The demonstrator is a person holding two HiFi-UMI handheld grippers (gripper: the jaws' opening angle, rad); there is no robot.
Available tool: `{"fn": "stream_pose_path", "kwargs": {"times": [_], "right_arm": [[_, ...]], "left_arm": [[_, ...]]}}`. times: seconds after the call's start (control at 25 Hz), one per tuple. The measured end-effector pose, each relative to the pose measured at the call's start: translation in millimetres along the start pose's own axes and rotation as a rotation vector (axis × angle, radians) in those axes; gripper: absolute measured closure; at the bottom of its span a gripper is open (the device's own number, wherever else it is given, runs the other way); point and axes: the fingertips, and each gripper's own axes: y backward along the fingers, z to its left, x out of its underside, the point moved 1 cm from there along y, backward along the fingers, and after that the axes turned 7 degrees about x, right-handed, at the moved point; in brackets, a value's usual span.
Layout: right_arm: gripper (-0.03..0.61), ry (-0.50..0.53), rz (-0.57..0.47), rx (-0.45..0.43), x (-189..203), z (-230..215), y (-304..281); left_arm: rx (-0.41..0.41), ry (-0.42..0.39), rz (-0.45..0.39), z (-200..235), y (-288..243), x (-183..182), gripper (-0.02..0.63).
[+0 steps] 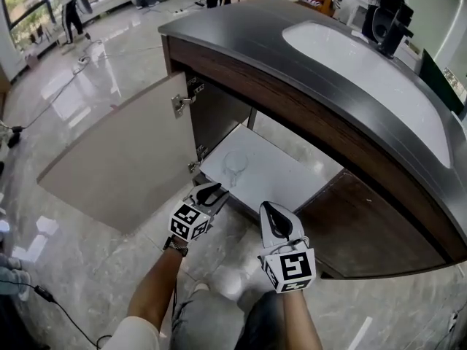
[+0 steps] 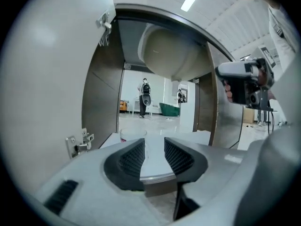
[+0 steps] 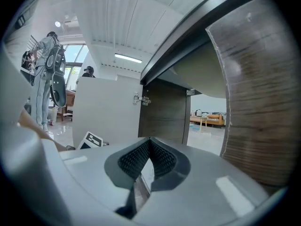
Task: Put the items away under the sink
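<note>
I'm facing the dark grey curved countertop [image 1: 241, 35] with its white oval basin [image 1: 365, 71]. The white shelf board [image 1: 281, 177] sits directly beneath it, inside the wood-fronted cabinet. The pale grey cabinet door [image 1: 124, 166] stands swung wide off the shelf's left end.

My left gripper [image 1: 209, 194] hangs just off the shelf's front edge, jaws spread with nothing between them. My right gripper [image 1: 274, 219] is also in front of the shelf, further right, its jaws pressed together and empty.

The clear drinking glass [image 1: 235, 168] stands upright on the shelf near its left end, so I judge it to be stowed.

The glass is nearly invisible against the white board. Any forward drift of the left gripper [image 2: 154, 142] could clip the glass [image 2: 133, 134] and tip it, and a careless door swing could jolt the shelf.
</note>
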Motion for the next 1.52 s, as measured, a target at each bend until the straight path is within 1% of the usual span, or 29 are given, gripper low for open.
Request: {"fn": "stream_pose_path", "kwargs": {"times": [0.12, 0.16, 0.24, 0.4, 0.56, 0.68, 0.76, 0.88, 1.04, 1.2, 1.32, 1.52], "right_arm": [[0.571, 0.007, -0.009, -0.010, -9, 0, 13], [0.571, 0.013, -0.012, -0.012, -12, -1, 17], [0.571, 0.021, -0.015, -0.012, -18, -2, 26], [0.571, 0.011, -0.028, -0.013, -34, -4, 39], [0.571, -0.010, -0.047, -0.036, -52, -3, 46], [0.571, -0.008, -0.056, -0.049, -74, -1, 49], [0.571, -0.003, -0.056, -0.051, -98, 2, 53], [0.571, 0.008, -0.057, -0.072, -153, 11, 63], [0.571, 0.023, -0.064, -0.092, -248, 13, 82], [0.571, 0.009, -0.055, -0.074, -346, -4, 116], [0.571, 0.015, -0.053, -0.056, -419, -18, 141], [0.571, 0.026, -0.052, -0.034, -524, -36, 193]], "left_arm": [[-0.024, -0.025, -0.044, -16, 26, -26, 0.520], [-0.038, -0.044, -0.045, -21, 34, -34, 0.543], [-0.060, -0.081, -0.031, -32, 47, -47, 0.611], [-0.070, -0.128, -0.029, -52, 66, -76, 0.611], [-0.119, -0.156, -0.065, -64, 81, -114, 0.611], [-0.144, -0.188, -0.091, -73, 96, -152, 0.611], [-0.143, -0.205, -0.101, -83, 108, -183, 0.611], [-0.145, -0.220, -0.095, -98, 131, -236, 0.611], [-0.160, -0.251, -0.107, -122, 158, -340, 0.611], [-0.171, -0.240, -0.113, -154, 185, -440, 0.611], [-0.191, -0.229, -0.114, -176, 205, -508, 0.611], [-0.224, -0.221, -0.134, -225, 236, -618, 0.611]]}}
